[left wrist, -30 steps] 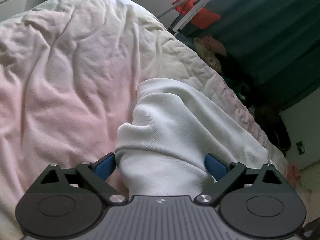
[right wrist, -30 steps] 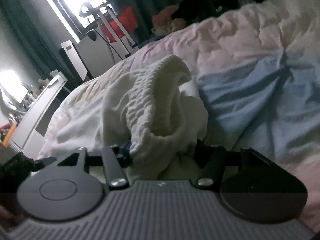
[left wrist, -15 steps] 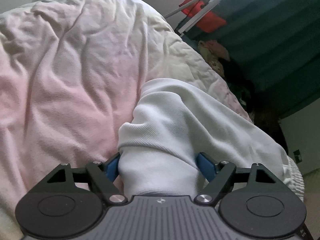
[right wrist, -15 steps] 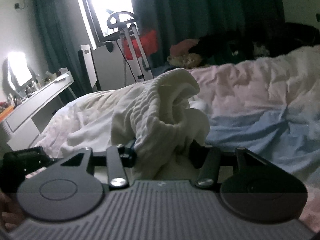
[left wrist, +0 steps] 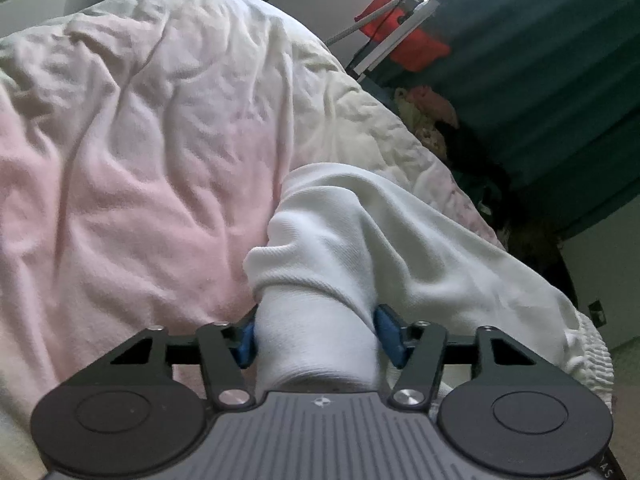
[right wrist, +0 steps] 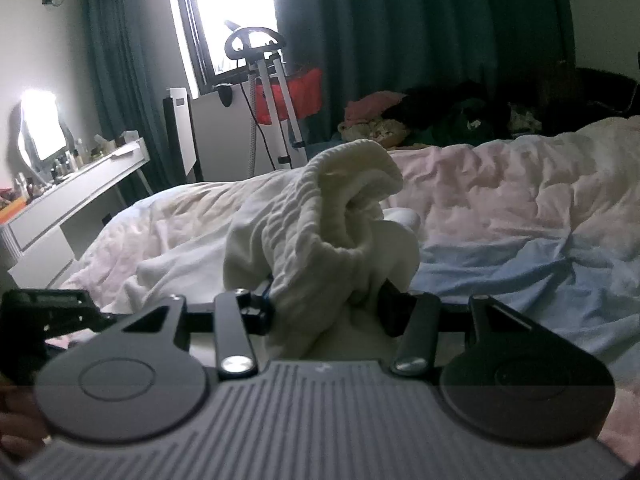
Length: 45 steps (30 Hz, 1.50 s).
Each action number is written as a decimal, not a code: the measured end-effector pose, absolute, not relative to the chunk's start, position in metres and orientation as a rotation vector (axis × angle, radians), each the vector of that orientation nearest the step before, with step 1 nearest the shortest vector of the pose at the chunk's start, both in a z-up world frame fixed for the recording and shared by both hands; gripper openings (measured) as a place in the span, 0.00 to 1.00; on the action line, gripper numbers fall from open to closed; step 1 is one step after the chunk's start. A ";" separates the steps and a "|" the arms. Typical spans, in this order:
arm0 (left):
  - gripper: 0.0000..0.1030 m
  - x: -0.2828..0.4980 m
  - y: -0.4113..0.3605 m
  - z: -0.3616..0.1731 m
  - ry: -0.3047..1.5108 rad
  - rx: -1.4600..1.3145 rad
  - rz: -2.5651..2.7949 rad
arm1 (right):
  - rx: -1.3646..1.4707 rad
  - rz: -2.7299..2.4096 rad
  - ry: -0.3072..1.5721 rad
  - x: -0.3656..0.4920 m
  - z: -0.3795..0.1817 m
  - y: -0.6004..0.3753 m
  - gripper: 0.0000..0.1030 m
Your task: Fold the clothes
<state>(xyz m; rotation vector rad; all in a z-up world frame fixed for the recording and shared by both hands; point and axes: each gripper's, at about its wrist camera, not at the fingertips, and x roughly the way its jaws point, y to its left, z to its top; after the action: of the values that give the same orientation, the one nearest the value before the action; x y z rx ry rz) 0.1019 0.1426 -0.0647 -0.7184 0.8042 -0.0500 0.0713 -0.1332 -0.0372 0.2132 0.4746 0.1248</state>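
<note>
**Mia:** Where is the soft white knit garment [left wrist: 400, 248]?

**Ben:** It is up off the bed, over the wrinkly pink and cream quilt [left wrist: 140, 160]. Both grippers have hold of it. The left gripper [left wrist: 316, 334] is squeezing a smooth, thick bunch of the cloth between its blue pads. The right gripper [right wrist: 326, 306] is squeezing the bumpy stretchy edge [right wrist: 304, 216] of the same white garment.

**Mia:** Is it folded?

**Ben:** Not that I can see. The cloth hangs between the two grippers in a lumpy roll. The bumpy edge curls over on itself. I see no flat, neat fold anywhere.

**Mia:** So how much is done?

**Ben:** It looks like the middle of a fold. The garment is gripped at two spots, so it could be on its way to being laid flat, or one part could be going over another. I cannot tell which.

**Mia:** Are there more clothes to do?

**Ben:** There is a dark heap of clothes [right wrist: 460, 116] past the bed by the green curtain [right wrist: 400, 20]. I cannot tell if they are part of the job.
</note>
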 end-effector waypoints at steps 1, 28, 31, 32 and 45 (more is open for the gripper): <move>0.49 0.102 0.142 -0.062 0.801 -0.717 -0.053 | 0.221 0.125 0.477 0.072 -0.038 -0.134 0.50; 0.27 0.269 -0.170 0.105 0.668 -0.488 -0.452 | 0.596 -0.129 0.329 0.129 0.085 -0.416 0.34; 0.28 0.309 -0.241 0.097 0.623 -0.475 -0.507 | 0.593 -0.212 0.274 0.151 0.083 -0.462 0.34; 0.29 0.322 -0.263 0.086 0.612 -0.460 -0.523 | 0.590 -0.241 0.260 0.159 0.077 -0.476 0.34; 0.35 0.336 -0.332 -0.098 0.716 -0.248 -0.655 | 0.744 -0.389 0.310 0.125 -0.114 -0.515 0.37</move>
<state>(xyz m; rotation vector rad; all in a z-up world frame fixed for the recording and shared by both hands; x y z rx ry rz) 0.3363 -0.3325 -0.0977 -0.2477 0.7165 -0.6553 0.1249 -0.5154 -0.1139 0.7438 0.3097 -0.3892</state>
